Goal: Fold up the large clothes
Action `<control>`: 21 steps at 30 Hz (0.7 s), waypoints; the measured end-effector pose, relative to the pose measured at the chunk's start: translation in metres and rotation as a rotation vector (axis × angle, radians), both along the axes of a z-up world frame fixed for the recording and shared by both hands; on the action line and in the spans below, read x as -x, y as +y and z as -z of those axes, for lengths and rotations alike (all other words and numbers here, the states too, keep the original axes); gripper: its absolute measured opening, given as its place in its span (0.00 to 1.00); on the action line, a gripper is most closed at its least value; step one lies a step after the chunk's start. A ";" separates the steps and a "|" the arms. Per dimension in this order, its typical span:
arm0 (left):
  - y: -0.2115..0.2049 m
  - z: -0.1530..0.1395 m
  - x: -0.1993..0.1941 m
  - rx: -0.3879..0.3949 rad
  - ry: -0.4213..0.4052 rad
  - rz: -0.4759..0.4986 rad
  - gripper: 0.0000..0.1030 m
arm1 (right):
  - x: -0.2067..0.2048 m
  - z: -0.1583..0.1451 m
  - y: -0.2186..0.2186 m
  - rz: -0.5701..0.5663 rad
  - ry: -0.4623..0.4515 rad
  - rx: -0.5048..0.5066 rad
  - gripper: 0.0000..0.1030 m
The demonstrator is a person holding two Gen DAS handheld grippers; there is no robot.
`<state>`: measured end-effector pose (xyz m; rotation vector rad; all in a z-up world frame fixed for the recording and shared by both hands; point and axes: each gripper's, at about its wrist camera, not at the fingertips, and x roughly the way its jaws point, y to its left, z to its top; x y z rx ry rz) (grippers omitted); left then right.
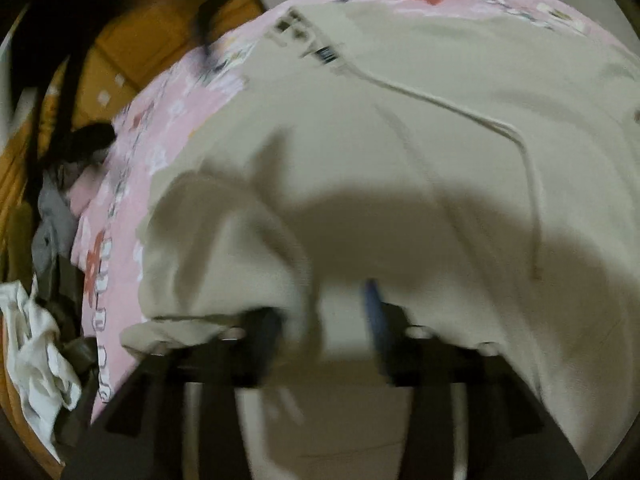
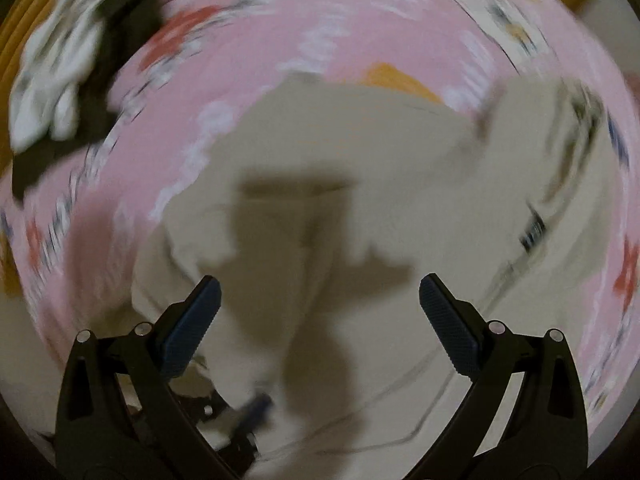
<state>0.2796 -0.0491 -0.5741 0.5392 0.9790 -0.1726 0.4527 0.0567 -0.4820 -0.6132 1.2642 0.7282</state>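
A large beige garment (image 1: 400, 168) lies spread on a pink flowered sheet (image 1: 120, 184). My left gripper (image 1: 328, 320) is low over the garment's near edge; cloth drapes over its fingers, and the blur hides whether it grips. The garment also shows in the right wrist view (image 2: 320, 168). My right gripper (image 2: 320, 304) hovers above it with jaws wide apart and nothing between them. The left gripper (image 2: 248, 412) shows blurred below it, at the garment's near edge.
A heap of white and grey clothes (image 1: 36, 344) lies at the sheet's left edge, also seen in the right wrist view (image 2: 52, 72). Wooden floor (image 1: 132, 32) lies beyond the sheet. A printed label area (image 1: 304, 36) marks the garment's far part.
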 end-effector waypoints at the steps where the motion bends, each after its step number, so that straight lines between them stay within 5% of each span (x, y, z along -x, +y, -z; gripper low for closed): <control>1: -0.007 -0.001 0.005 -0.010 -0.015 0.017 0.57 | 0.009 0.004 0.009 -0.055 -0.063 0.015 0.94; 2: -0.014 0.001 0.012 -0.021 -0.023 0.032 0.58 | 0.026 0.008 0.028 -0.150 -0.147 0.024 0.94; 5: -0.025 0.012 0.027 -0.050 -0.012 0.012 0.61 | 0.029 0.024 0.064 -0.216 -0.199 0.043 0.90; 8: -0.022 0.016 0.030 -0.045 0.004 -0.037 0.63 | 0.011 0.053 0.092 -0.168 -0.078 0.067 0.89; 11: -0.018 0.020 0.030 -0.033 0.020 -0.068 0.63 | -0.003 0.094 0.112 -0.088 0.074 0.222 0.89; 13: -0.019 0.022 0.030 -0.033 0.020 -0.081 0.63 | -0.002 0.098 0.112 -0.073 0.079 0.238 0.87; 15: -0.020 0.024 0.029 -0.032 0.023 -0.098 0.63 | 0.006 0.099 0.111 -0.134 -0.022 0.309 0.65; 17: -0.019 0.025 0.028 -0.024 0.028 -0.115 0.63 | 0.008 0.095 0.105 -0.150 -0.027 0.302 0.36; 21: -0.016 0.024 0.029 -0.003 0.043 -0.128 0.63 | -0.015 0.076 0.080 -0.049 0.050 0.208 0.27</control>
